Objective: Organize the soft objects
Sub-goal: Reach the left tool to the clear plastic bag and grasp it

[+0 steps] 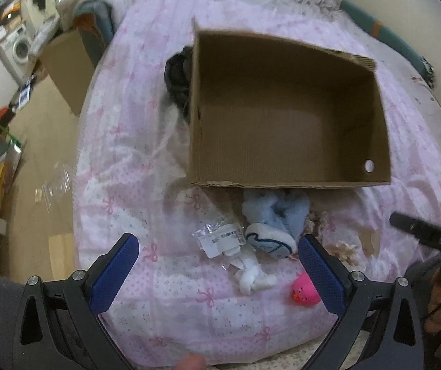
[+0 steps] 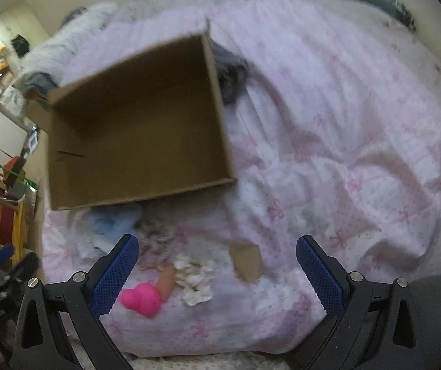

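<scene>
Cardboard box is sitting empty ahead of both claws, left and right, each spreading wide above toys.

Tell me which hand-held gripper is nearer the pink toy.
Judging roughly, the left. The left hand-held gripper has the pink toy against its right finger; the right hand-held gripper has it just inside its left finger, seemingly slightly farther off.
</scene>
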Tool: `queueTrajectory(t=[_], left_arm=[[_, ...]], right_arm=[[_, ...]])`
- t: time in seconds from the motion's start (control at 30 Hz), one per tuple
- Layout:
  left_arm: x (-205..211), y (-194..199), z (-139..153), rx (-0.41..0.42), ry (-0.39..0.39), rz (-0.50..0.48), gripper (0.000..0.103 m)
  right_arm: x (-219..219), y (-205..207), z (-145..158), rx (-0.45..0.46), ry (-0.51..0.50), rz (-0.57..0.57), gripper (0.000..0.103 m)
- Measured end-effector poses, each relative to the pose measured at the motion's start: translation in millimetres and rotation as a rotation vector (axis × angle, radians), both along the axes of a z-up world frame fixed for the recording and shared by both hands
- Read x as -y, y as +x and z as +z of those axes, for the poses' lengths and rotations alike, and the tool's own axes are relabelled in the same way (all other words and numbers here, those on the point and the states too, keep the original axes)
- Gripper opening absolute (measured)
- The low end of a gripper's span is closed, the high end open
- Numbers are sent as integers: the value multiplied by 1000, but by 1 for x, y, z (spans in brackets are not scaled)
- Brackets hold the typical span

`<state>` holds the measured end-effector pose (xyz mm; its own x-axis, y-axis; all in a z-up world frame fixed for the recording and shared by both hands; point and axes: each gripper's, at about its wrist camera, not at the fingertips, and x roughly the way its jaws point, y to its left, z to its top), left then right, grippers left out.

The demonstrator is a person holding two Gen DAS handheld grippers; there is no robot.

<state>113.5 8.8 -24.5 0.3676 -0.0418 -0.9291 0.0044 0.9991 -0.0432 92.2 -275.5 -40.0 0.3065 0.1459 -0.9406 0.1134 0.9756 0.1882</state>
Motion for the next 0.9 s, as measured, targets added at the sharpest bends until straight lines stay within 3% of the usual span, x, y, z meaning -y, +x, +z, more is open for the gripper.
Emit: queueTrajectory(t=[0.23, 0.33, 0.4, 0.47, 0.6, 0.67, 0.73, 0.83, 0.9], left_arm=[[-24, 13, -42, -118, -42, 85, 100], [-35, 16, -54, -152, -59, 139, 97], [-42, 20, -59, -166, -71, 174, 92], [-45, 23, -67, -198, -107, 188, 79], [-44, 28, -82, -257, -152, 198, 69], [-42, 31, -90, -285, -185, 200, 67], [-39, 34, -99, -309, -200, 202, 66], [-34, 39, -109, -329, -227, 194, 59], [-30, 45, -113, -335, -225, 188, 56]], right_arm=[[8, 12, -73, -228, 68, -63, 103], [4, 13, -90, -267, 84, -48, 82], [-1, 13, -94, -270, 89, -30, 79], [-7, 14, -96, -266, 64, -8, 70], [-12, 14, -105, -271, 38, -19, 56], [-9, 14, -105, -269, 32, -30, 37], [-4, 14, -102, -262, 29, -37, 27], [-3, 13, -96, -237, 45, -41, 15], [3, 15, -88, -213, 55, -48, 13]])
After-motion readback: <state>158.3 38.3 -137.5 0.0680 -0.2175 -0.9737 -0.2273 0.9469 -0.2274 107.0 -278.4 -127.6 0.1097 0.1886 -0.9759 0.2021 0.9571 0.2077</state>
